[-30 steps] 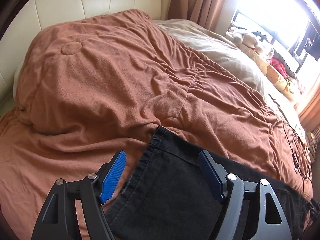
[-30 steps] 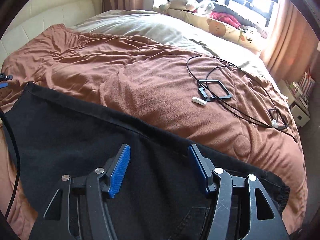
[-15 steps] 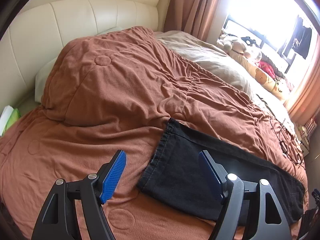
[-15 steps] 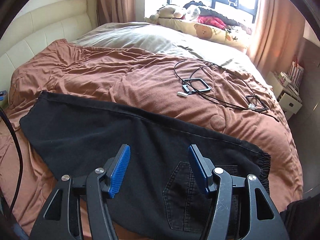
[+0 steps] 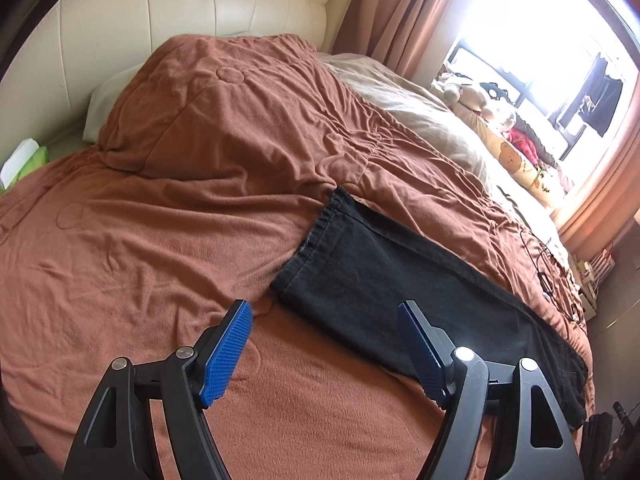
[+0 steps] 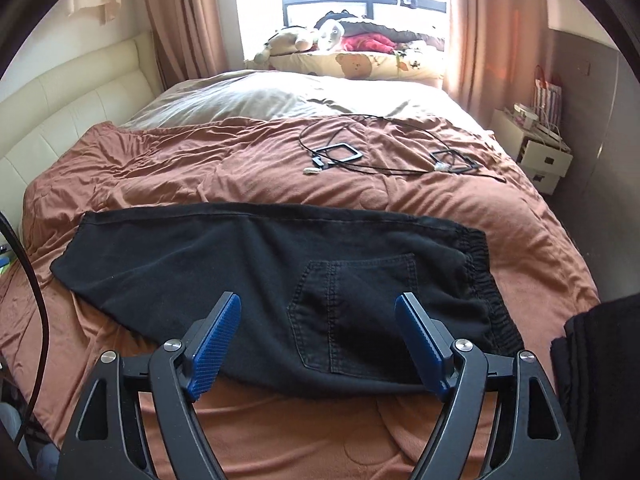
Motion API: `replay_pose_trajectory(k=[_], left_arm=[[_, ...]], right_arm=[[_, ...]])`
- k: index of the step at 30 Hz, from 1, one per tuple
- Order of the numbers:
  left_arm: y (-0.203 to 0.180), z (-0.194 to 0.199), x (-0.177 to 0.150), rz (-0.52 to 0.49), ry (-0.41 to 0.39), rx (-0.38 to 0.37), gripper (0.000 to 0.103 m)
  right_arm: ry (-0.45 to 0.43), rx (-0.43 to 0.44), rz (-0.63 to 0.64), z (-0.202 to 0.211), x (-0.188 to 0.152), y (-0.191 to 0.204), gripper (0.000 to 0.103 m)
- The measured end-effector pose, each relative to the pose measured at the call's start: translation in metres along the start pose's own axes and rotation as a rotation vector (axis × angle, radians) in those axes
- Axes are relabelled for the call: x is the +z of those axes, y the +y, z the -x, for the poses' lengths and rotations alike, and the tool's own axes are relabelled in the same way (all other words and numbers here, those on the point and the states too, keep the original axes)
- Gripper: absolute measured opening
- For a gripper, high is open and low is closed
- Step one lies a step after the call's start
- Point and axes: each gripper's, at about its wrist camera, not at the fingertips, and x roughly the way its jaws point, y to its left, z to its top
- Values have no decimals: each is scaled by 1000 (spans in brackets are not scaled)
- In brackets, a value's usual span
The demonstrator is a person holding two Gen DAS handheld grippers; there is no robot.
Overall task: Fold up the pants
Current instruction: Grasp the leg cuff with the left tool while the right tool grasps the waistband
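Nearest in the left wrist view, the left gripper [image 5: 325,350] hangs above the brown blanket [image 5: 168,240], tilted down toward the bed, its blue pads [image 5: 226,354] spread wide with nothing between them. Just past it and to the right lie the black pants [image 5: 384,280], folded lengthwise into one long band that runs from the leg hems at the left to the waist at the right.

In the right wrist view, the right gripper [image 6: 318,344] also points down at an angle, over the near edge of the pants [image 6: 240,256]. Its jaws are opening and its pads [image 6: 214,346] touch no cloth; the back pocket [image 6: 344,308] shows in the gap beyond them, with the elastic waistband [image 6: 480,276] to its right. The pants lie flat across the blanket [image 6: 200,168], free of both grippers.

Farther off, a black cable [image 6: 360,156] sprawls on the blanket. Beyond it is a beige sheet [image 6: 280,96], then a bear-print pillow [image 6: 352,65] and soft toys [image 6: 292,40] below the window. A cream headboard [image 6: 60,108] runs along the left.
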Motion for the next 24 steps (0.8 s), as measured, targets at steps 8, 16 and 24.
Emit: replay_pose_trajectory(k=[8, 16, 24], left_arm=[[4, -14, -30, 34, 50, -36, 77], [6, -32, -39, 107, 88, -84, 77], [12, -68, -43, 197, 131, -103, 70]], right_arm=[[1, -7, -169, 21, -44, -55, 79], [-4, 21, -338, 30, -80, -93, 83], [17, 59, -515, 11, -112, -125, 83]])
